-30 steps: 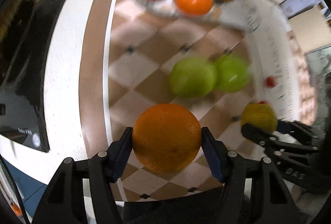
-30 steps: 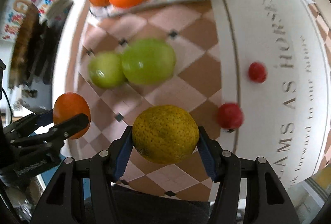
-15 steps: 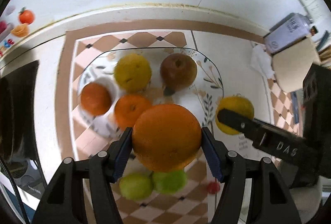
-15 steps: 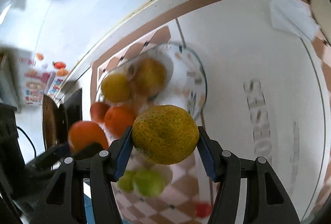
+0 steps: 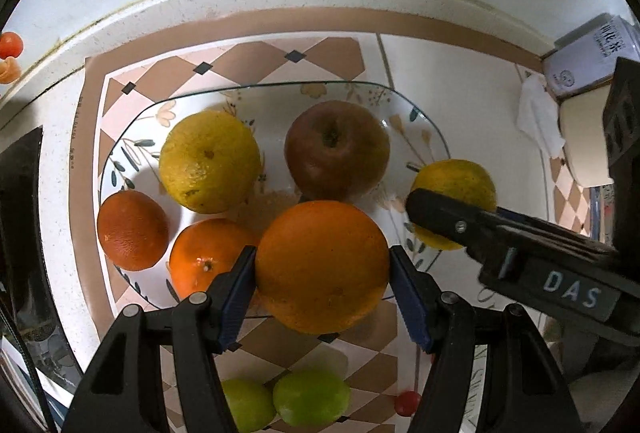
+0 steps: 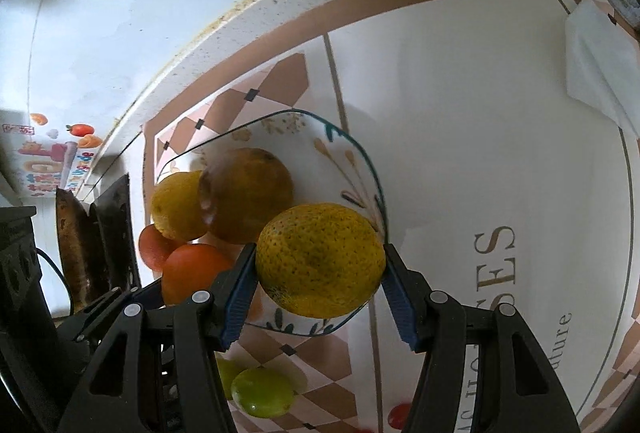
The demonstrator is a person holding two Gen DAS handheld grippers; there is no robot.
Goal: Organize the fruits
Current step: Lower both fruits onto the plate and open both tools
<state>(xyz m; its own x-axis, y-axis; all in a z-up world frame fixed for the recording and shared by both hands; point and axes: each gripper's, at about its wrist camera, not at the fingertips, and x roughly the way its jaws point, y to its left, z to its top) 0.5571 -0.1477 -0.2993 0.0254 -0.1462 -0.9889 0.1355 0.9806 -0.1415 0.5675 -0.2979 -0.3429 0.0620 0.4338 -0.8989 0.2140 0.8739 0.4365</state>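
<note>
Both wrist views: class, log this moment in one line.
left tongs: grip orange | right tongs: grip yellow citrus | both above glass plate | four fruits on plate

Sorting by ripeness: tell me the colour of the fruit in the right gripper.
Yellow fruit with green speckles, clearest in the right wrist view.

Left gripper (image 5: 322, 279) clamped on orange (image 5: 322, 265), blue pads against both sides. Right gripper (image 6: 318, 285) clamped on yellow citrus (image 6: 320, 281), seen at 3 o'clock in left view, fingers pointing toward 9.
</note>
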